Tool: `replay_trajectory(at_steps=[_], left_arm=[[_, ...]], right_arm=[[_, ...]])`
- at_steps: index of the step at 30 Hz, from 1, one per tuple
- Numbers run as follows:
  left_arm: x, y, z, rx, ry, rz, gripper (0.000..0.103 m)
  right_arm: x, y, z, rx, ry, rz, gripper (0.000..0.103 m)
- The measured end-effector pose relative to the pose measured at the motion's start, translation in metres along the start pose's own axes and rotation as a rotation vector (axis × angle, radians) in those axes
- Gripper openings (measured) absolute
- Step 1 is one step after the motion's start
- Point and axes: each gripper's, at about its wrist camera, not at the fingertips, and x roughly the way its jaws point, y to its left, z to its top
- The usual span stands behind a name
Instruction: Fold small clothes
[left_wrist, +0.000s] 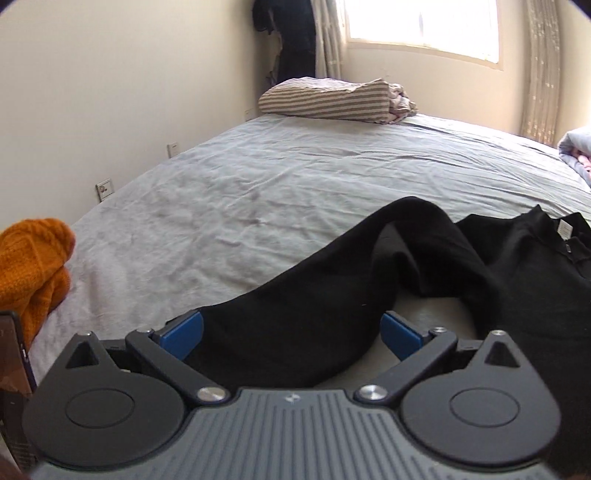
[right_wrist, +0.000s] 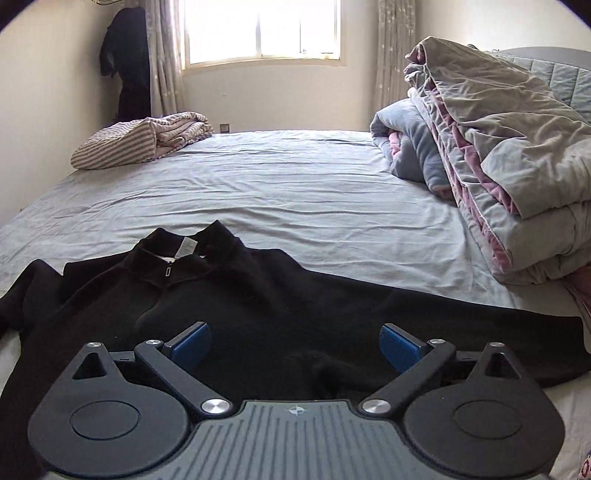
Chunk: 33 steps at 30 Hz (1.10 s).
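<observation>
Over black pullover (right_wrist: 258, 295), both tools spread

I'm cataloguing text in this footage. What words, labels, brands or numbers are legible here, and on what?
No readable text in either view.
Neck label inside the black zip sweater collar: white, too small and blurred to read.
Left gripper body: small emblem, a symbol, no letters.
Right gripper body: similar emblem, no letters.
</observation>
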Motion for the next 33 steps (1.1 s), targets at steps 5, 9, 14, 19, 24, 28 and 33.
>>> replay_trajectory(at_steps=[5,9,14,19,24,28,33], left_arm=[[0.043,0.065,-0.013,-0.158,0.119,0.108,0.069],[0.072,0.096,-0.025,-0.314,0.189,0.074,0.044],[0.070,0.081,-0.006,-0.204,0.134,0.112,0.000],[0.057,0.098,0.048,-0.181,0.037,0.273,0.000],[0.056,0.121,0.086,-0.162,-0.028,0.403,0.000],[0.084,0.126,0.094,-0.127,0.042,0.476,0.002],[0.116,0.111,0.082,-0.050,0.171,0.574,0.033]], right_arm=[[0.006,0.035,-0.002,-0.067,0.021,0.028,0.099],[0.013,0.059,-0.006,-0.099,0.042,0.052,0.099],[0.022,0.076,-0.012,-0.149,0.068,0.047,0.098],[0.033,0.081,-0.014,-0.172,0.090,0.035,0.098],[0.048,0.081,-0.008,-0.168,0.088,0.024,0.098],[0.066,0.086,-0.004,-0.146,0.093,0.030,0.098],[0.086,0.093,0.000,-0.131,0.112,0.051,0.098]])
